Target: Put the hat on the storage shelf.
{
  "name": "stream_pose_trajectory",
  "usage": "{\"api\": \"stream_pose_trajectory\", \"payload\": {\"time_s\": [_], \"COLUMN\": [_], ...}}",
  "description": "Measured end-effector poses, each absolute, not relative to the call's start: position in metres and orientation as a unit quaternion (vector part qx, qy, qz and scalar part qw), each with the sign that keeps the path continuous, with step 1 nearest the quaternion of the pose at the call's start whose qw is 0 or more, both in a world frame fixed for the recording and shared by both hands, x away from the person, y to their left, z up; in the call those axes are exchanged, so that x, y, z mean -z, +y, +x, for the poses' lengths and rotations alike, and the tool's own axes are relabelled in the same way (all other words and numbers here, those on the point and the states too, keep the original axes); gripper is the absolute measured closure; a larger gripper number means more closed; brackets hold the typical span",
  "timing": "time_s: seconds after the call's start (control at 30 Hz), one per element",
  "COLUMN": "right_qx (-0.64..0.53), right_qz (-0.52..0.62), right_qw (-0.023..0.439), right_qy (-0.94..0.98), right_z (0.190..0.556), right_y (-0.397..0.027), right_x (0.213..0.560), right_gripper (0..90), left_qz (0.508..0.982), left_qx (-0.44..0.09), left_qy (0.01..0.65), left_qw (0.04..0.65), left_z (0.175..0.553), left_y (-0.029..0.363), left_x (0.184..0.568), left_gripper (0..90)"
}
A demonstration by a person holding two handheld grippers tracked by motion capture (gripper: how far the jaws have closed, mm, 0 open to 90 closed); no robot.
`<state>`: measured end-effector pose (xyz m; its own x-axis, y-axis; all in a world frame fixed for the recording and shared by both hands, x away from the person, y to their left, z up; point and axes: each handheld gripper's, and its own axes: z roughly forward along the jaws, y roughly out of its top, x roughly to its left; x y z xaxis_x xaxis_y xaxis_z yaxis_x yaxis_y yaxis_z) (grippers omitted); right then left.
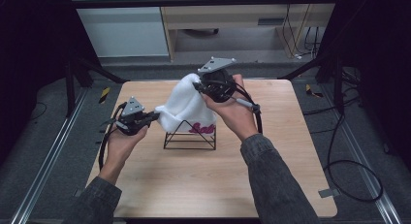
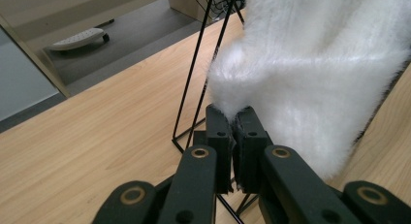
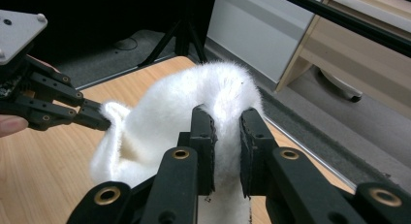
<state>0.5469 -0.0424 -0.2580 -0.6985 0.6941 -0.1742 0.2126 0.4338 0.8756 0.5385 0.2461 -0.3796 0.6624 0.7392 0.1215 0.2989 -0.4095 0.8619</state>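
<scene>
A white fluffy knit hat (image 1: 184, 105) with pink lettering hangs over a black wire stand (image 1: 189, 140) in the middle of the wooden table (image 1: 194, 185). My left gripper (image 1: 156, 115) is shut on the hat's lower left edge; in the left gripper view its jaws pinch a fold of the hat (image 2: 315, 64) beside the stand's wire legs (image 2: 194, 88). My right gripper (image 1: 197, 86) is shut on the top of the hat, its jaws pressing a ridge of the hat (image 3: 160, 117). The left gripper (image 3: 104, 120) also appears at the left of the right gripper view, holding the hat's edge.
Bare wood lies in front of the stand and to both sides. A pale wooden cabinet (image 1: 242, 15) stands beyond the table's far edge. Black cables (image 1: 349, 170) loop on the floor at the right. Dark frame struts (image 1: 97, 69) flank the far corners.
</scene>
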Motion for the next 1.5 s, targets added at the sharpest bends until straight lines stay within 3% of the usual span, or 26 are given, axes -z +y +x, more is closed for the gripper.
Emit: {"api": "stream_pose_trajectory", "payload": {"time_s": [1.5], "right_qx": [-0.423], "right_qz": [0.267], "right_qw": [0.202], "right_qy": [0.842], "right_z": [0.540], "right_y": [-0.016], "right_x": [0.299], "right_gripper": [78.5], "left_qz": [0.826], "left_qx": [-0.200], "left_qy": [0.328], "left_qw": [0.413], "left_z": [0.521], "left_y": [0.265], "left_x": [0.442], "left_gripper": [86.2]}}
